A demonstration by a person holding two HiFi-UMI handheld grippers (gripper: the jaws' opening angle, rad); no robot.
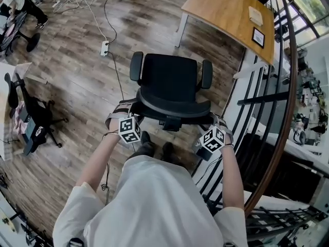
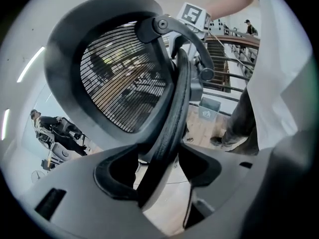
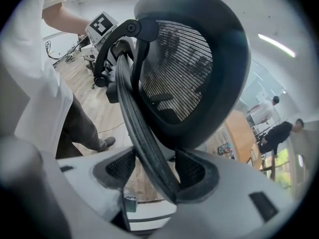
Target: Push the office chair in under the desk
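- Left gripper [image 2: 159,169]: jaws drawn in to a narrow gap, with the backrest frame [image 2: 172,113] pinched edge-on between the pads (mesh panel [image 2: 124,83] just above).
- Right gripper [image 3: 155,176]: same hold at the other side of the backrest, jaws nearly together, the dark frame crossing slantwise between the pads and pressed against one of them.
- Office chair [image 1: 169,84]: upright on the wood floor [image 1: 77,86], directly ahead of the person. Seat and armrests turned away, backrest nearest the body, gripped at both upper sides.
- Desk [image 1: 226,12]: wooden top at far upper right, well apart from the chair and off to one side of its heading. Small framed picture [image 1: 258,36] near one edge.
- Between the two: open floor, with a power strip [image 1: 105,48] and its cable to the left and a railing [image 1: 267,96] close along the right.
- Done so far: a two-sided hold on the backrest, nothing more (no part of the chair under the desk yet).
- Left to do, by judgement: nearly all of it. Roll forward across the gap, swing right to square up with the desk edge, then slide the seat in beneath the top.
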